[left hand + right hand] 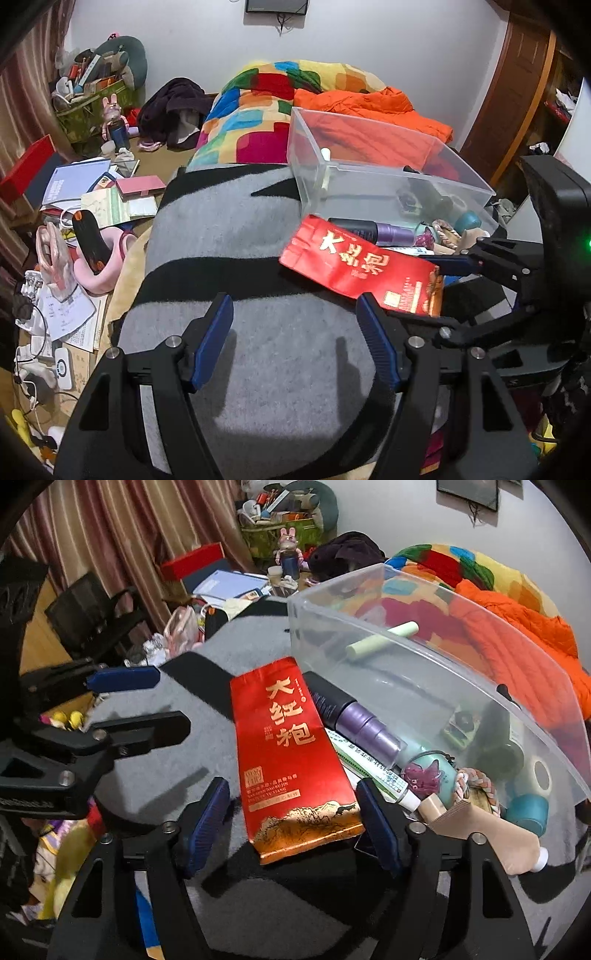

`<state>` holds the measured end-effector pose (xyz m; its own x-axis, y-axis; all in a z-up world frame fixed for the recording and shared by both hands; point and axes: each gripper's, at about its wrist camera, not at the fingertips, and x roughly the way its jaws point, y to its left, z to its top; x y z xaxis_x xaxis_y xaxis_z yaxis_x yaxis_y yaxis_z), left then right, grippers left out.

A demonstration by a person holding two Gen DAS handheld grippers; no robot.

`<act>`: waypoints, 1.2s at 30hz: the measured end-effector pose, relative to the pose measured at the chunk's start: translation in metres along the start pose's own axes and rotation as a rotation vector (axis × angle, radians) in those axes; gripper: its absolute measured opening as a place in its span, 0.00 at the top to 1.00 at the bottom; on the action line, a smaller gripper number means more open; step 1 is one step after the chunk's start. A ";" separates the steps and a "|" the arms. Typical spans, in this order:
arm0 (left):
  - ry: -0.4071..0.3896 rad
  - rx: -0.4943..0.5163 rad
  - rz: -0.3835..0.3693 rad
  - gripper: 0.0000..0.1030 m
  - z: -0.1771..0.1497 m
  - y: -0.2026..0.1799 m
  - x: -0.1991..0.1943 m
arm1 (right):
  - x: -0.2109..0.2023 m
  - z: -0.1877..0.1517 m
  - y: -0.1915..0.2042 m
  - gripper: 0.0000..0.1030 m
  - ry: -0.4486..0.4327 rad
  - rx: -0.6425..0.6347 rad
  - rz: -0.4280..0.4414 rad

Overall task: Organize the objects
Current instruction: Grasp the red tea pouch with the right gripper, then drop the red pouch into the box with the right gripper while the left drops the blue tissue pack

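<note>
red foil pouch [291, 760] | flat on grey blanket, just beside clear bin [436, 657] | likely light, crinkly, slippery; best taken across lower edge | right gripper [295, 823] agape astride pouch, unpressed | left gripper [295, 343] agape, empty

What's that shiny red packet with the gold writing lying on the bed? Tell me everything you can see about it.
The red packet is a flat, glossy foil-looking pouch printed with large gold Chinese characters, a gold seal and a gold mountain scene along one end. It lies flat on the grey and black blanket, beside the clear plastic bin, its far edge against a black and purple bottle. The right gripper straddles its near end with open jaws; whether the pads touch it is unclear.
</note>
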<state>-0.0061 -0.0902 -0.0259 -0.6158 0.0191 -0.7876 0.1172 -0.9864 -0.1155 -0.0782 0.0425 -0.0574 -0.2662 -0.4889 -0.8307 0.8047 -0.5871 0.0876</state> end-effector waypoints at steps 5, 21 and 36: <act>-0.021 -0.009 -0.011 0.33 0.001 0.000 -0.008 | -0.015 -0.001 0.004 0.45 -0.043 0.006 0.006; -0.025 0.114 -0.112 0.30 0.026 -0.065 0.003 | -0.153 0.001 -0.050 0.48 -0.397 0.232 -0.099; 0.083 0.427 -0.107 0.31 0.023 -0.155 0.082 | -0.167 -0.032 -0.105 0.48 -0.415 0.379 -0.106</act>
<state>-0.0928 0.0602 -0.0588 -0.5400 0.1208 -0.8329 -0.2868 -0.9568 0.0471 -0.1014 0.2071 0.0547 -0.5828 -0.5826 -0.5666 0.5362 -0.7996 0.2706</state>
